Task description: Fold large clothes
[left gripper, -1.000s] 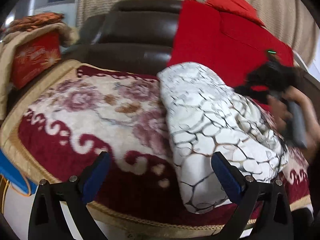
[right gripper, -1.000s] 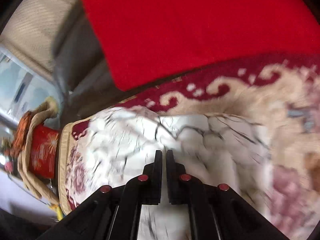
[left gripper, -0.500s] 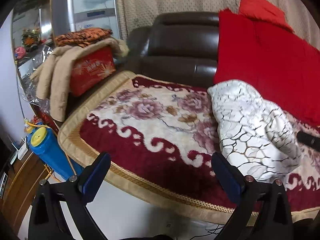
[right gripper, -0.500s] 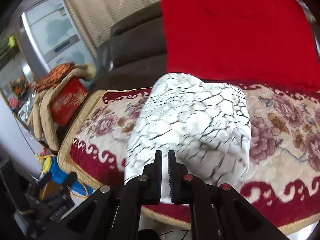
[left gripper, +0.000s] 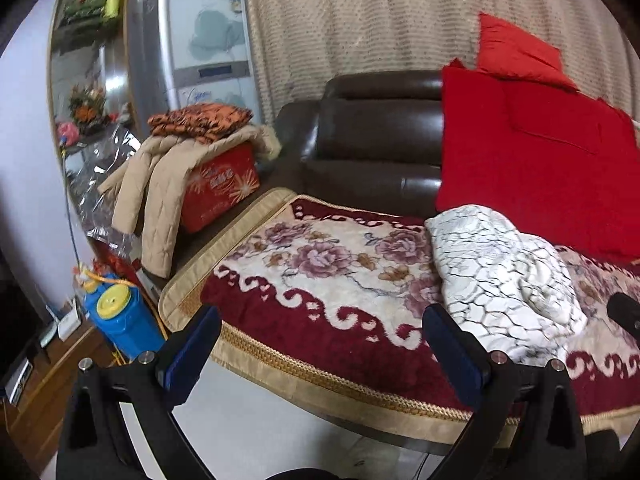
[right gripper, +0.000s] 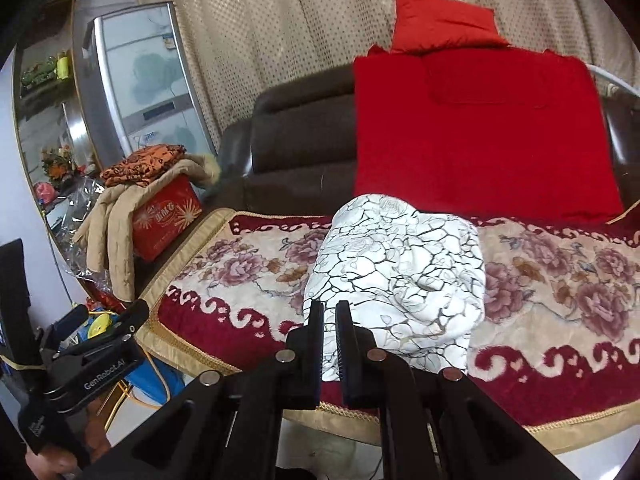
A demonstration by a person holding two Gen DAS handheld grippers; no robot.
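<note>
While the left tongs (left gripper: 320,344) stand spread wide with nothing between their blue pads, the right tongs (right gripper: 329,328) are drawn nearly together, a thin slit between them, holding nothing. Both hang off the front edge of the sofa, clear of the cloth. Beyond them the folded white garment (right gripper: 400,276) with dark crackle lines lies bundled on the floral sofa cover (right gripper: 256,276). Behind it a red blanket (right gripper: 476,132) drapes the brown sofa back (right gripper: 296,140), a red pillow (right gripper: 440,24) on top.
</note>
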